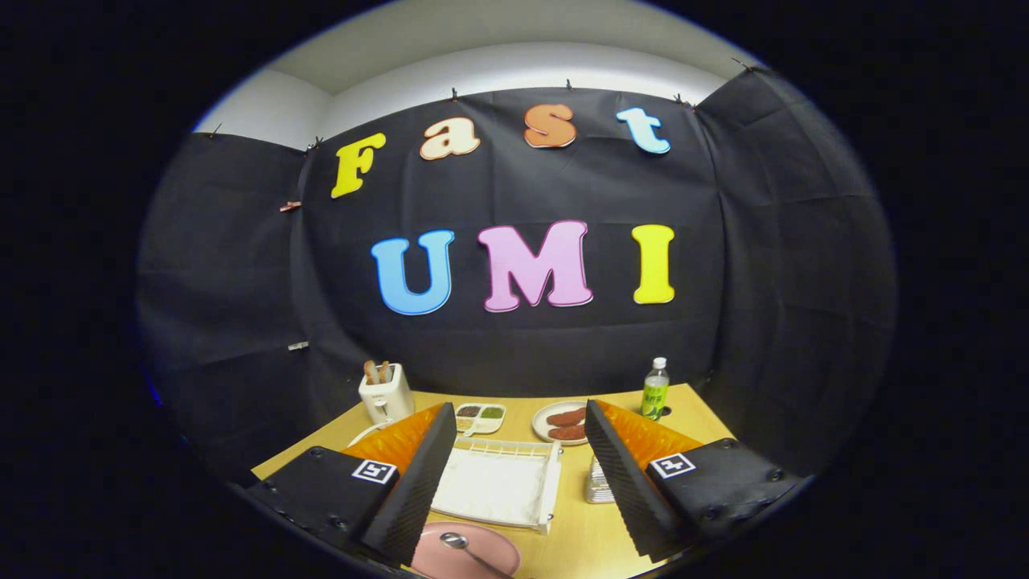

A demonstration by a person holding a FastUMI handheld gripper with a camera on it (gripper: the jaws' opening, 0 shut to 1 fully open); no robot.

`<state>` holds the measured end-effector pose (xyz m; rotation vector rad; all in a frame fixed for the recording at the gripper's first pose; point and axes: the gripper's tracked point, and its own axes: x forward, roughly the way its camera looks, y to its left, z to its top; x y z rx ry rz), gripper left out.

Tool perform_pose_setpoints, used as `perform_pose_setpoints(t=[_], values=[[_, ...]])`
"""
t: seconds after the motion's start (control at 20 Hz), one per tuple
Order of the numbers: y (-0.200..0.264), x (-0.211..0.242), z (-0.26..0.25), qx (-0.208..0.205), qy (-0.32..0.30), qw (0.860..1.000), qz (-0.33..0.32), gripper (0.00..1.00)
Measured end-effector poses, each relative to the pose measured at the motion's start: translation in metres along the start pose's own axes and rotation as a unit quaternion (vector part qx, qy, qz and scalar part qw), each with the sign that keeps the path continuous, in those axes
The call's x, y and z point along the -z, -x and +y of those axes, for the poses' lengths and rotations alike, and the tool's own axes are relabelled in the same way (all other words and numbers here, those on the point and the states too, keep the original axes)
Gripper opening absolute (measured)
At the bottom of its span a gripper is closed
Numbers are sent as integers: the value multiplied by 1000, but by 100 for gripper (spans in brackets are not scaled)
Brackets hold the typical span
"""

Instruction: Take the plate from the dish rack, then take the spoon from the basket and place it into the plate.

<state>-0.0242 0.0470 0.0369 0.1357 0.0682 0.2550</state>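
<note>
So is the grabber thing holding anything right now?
No, nothing. The tool is open with its fingers spread wide apart. The spoon lies on the pink plate below them, and the white dish rack sits between them on the table.

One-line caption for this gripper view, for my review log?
Open gripper above the wooden table; spoon lies in the pink plate, white dish rack between the fingers.

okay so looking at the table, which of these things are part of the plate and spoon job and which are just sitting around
Job things:
pink plate with the spoon lying in it
white dish rack
basket
tool, open, holding nothing

Just lying about:
toaster
sectioned tray
patty plate
green bottle
</note>
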Motion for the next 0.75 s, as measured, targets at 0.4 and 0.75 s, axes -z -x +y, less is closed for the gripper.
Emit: perform_pose_setpoints(t=[0.4,0.75], values=[[7,3,-71,15,44,999,1,98],[1,11,-91,-1,37,999,13,98]])
